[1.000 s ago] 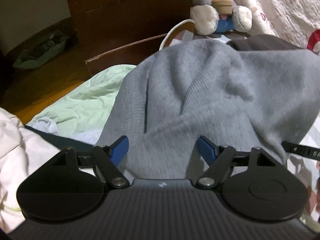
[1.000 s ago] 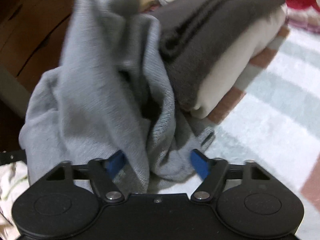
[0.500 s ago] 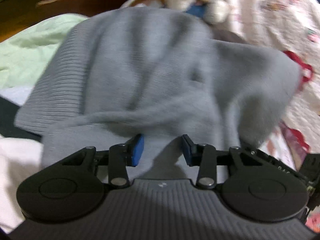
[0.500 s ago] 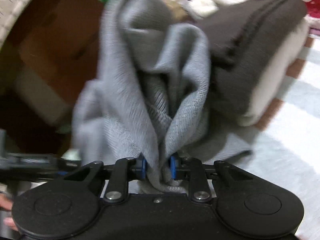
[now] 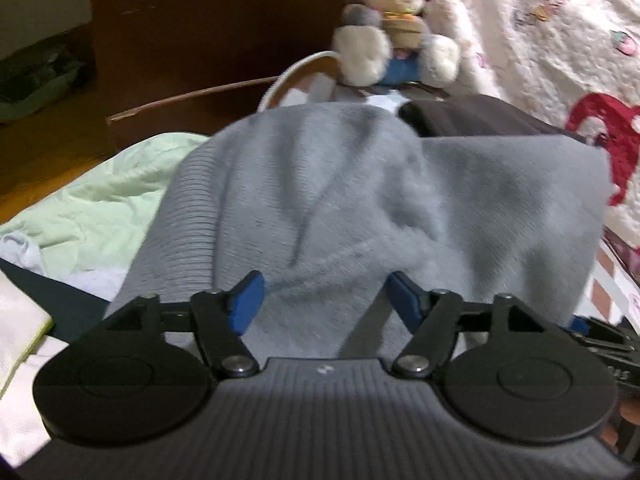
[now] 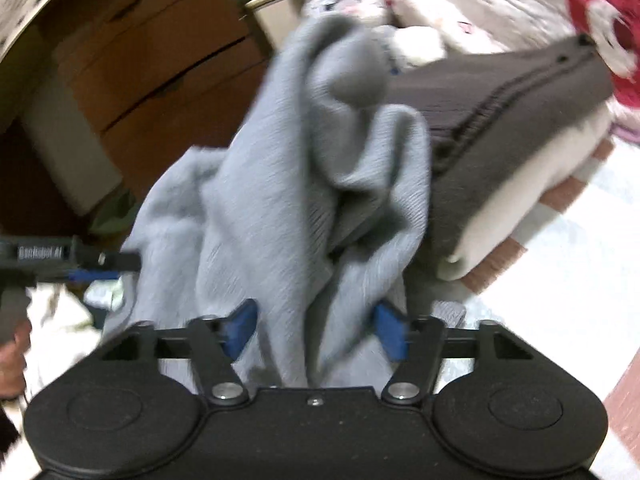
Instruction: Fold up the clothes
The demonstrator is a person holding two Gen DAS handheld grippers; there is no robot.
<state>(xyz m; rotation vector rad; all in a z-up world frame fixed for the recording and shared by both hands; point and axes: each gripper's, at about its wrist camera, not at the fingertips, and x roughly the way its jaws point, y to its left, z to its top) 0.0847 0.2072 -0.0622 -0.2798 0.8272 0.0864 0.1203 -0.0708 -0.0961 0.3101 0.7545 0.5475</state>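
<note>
A grey knit sweater (image 5: 360,200) is bunched up right in front of both grippers. My left gripper (image 5: 326,300) is open, its blue pads apart with the sweater's cloth lying between and over them. In the right wrist view the sweater (image 6: 260,200) hangs in loose vertical folds. My right gripper (image 6: 315,330) is open too, and folds of the cloth drop between its pads. The left gripper (image 6: 72,264) shows at the left edge of that view, against the sweater's side.
A folded dark brown garment (image 6: 500,120) lies on a cream one (image 6: 532,192) just right of the sweater. A plush toy (image 5: 392,40) and a basket rim (image 5: 296,72) sit behind. Pale green cloth (image 5: 112,200) lies left; wooden drawers (image 6: 152,80) stand beyond.
Half a second ago both grippers were closed in on the sweater, the right one pinching it. Now both have opened wide, and the cloth lies loose between the pads.
</note>
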